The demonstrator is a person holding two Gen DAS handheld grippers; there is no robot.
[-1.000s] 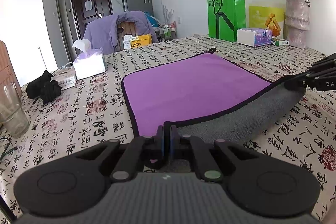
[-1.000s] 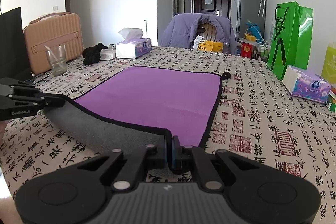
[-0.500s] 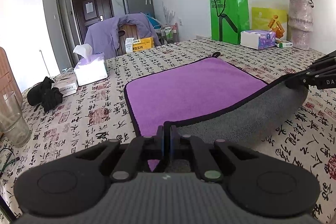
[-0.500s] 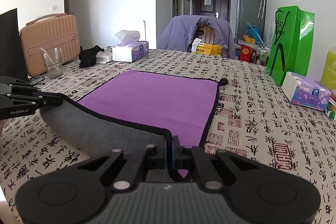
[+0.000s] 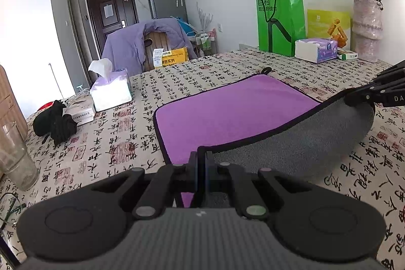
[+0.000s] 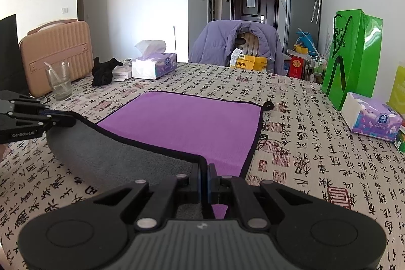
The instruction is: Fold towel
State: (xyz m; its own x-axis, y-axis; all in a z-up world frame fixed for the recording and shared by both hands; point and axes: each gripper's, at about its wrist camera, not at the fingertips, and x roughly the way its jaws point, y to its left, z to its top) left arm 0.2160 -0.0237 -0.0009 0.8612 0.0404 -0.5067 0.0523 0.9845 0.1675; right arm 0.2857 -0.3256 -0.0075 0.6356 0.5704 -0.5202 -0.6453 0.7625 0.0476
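Observation:
A towel, purple on top [image 5: 227, 108] [image 6: 187, 123] and grey underneath, lies on the patterned tablecloth. Its near edge is lifted and rolled forward, so the grey side [image 5: 291, 143] [image 6: 108, 156] shows. My left gripper [image 5: 201, 161] is shut on the near left corner. My right gripper [image 6: 203, 171] is shut on the near right corner. The right gripper also shows at the right edge of the left wrist view [image 5: 354, 98]. The left gripper also shows at the left edge of the right wrist view [image 6: 68, 120].
A tissue box [image 5: 111, 90], a black cloth [image 5: 55, 123] and a glass [image 5: 15, 161] stand at the left. A green bag [image 5: 278, 17], a tissue pack [image 5: 316, 49] and a flower vase [image 5: 367, 29] stand at the right. A chair with a purple jacket [image 6: 238, 47] is behind the table.
Both grippers have carried the towel's near edge a little higher and forward over the purple side. Both stay shut on their corners.

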